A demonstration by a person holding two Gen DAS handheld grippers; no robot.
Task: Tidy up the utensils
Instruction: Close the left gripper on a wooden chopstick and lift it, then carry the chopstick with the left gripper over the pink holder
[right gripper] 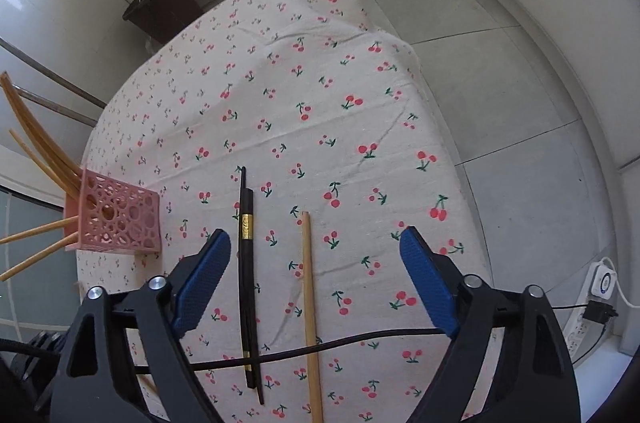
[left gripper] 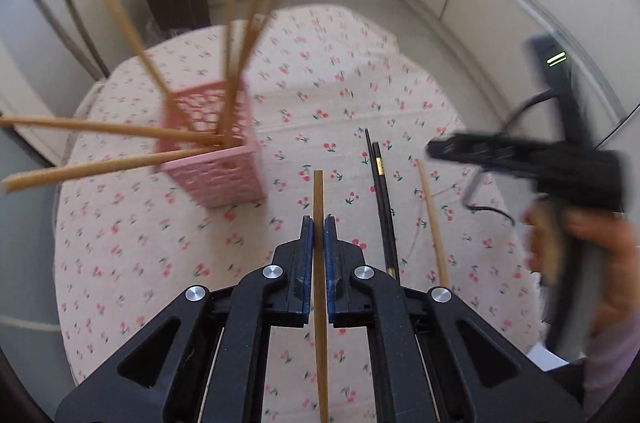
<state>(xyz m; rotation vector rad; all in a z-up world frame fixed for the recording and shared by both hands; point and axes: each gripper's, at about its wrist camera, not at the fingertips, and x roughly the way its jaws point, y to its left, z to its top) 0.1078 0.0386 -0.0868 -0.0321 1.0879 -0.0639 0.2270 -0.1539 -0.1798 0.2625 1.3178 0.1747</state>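
Gold band (right gripper: 245,225) on black chopsticks (right gripper: 248,287) | writing unreadable | cherry-print cloth (right gripper: 320,103)

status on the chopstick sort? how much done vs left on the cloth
Done: several tan wooden chopsticks already stand in the pink perforated plastic basket. In hand: the left hand-held gripper is shut on one more tan wooden chopstick. Left: a pair of black chopsticks with gold bands and one loose tan chopstick lie on the cherry-print tablecloth; the right hand-held gripper is open above them.
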